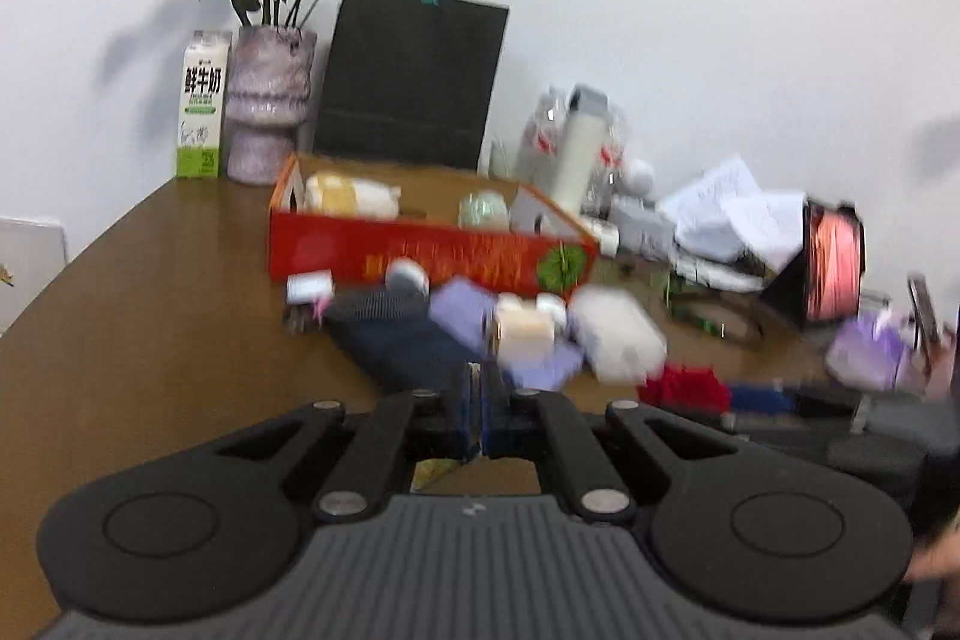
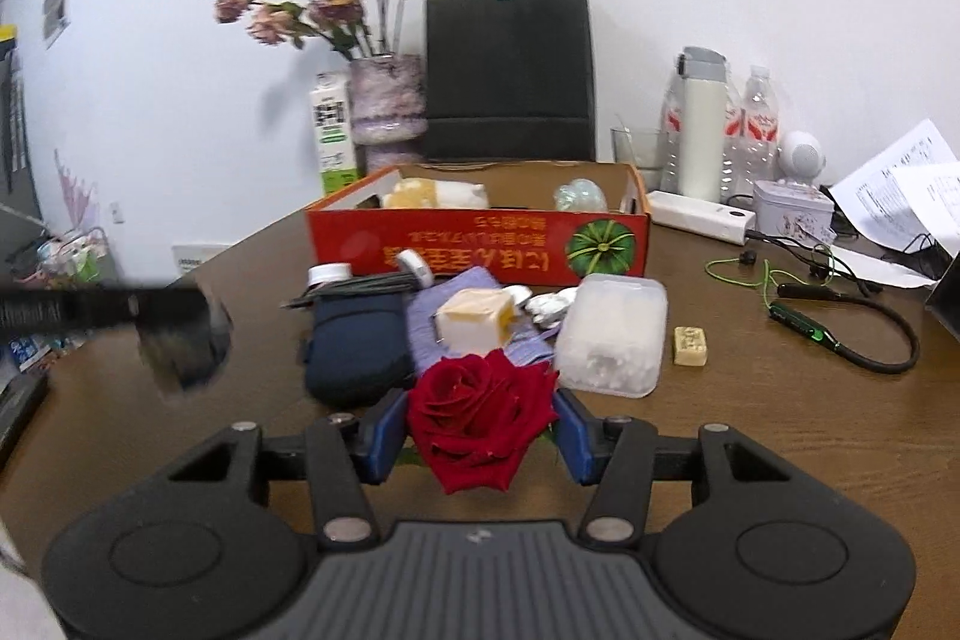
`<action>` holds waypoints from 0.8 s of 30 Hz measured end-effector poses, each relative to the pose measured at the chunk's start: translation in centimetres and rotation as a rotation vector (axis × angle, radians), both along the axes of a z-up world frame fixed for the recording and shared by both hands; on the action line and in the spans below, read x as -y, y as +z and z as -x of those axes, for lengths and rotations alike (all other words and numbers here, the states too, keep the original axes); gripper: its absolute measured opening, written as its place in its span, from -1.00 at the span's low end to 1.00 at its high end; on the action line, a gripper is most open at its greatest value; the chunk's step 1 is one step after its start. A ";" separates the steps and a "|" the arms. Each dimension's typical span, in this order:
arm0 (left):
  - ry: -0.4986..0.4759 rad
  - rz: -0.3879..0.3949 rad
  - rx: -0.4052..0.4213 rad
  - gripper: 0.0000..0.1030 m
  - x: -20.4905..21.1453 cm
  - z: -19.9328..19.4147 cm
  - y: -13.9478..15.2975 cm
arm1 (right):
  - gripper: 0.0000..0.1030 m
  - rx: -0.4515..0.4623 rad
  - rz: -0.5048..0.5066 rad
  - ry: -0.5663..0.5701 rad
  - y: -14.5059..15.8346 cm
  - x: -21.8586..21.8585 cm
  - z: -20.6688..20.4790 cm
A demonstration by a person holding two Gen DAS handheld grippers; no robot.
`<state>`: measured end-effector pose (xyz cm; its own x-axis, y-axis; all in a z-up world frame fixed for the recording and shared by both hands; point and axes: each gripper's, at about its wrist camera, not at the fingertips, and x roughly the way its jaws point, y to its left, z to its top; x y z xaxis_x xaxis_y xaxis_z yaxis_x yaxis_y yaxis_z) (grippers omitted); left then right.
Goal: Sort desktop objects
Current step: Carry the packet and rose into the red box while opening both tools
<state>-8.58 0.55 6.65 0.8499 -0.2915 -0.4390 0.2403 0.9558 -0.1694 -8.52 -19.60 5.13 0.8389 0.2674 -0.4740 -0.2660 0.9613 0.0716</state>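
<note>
A red rose (image 2: 480,418) is sitting between the blue pads of the right gripper (image 2: 480,430), near the desk's front edge; whether the bloom is truly pinched or just framed can't be told. It's probably meant for the red cardboard box (image 2: 480,244) mid-desk, so a soft grip and a high, clean lift over the clutter would be wise. The left gripper (image 1: 480,412) is held low and level toward the box, jaws pressed together, nothing seen between them.

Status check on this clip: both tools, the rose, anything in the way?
Left tool shut, empty. Right tool open around the red rose, pads not clearly clamping. Red box ahead; dark pouch and plastic tub in between.
</note>
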 end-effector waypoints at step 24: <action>-0.003 0.009 0.029 -0.93 1.5 -0.4 1.0 | -0.01 0.054 -0.040 0.036 1.8 0.1 1.6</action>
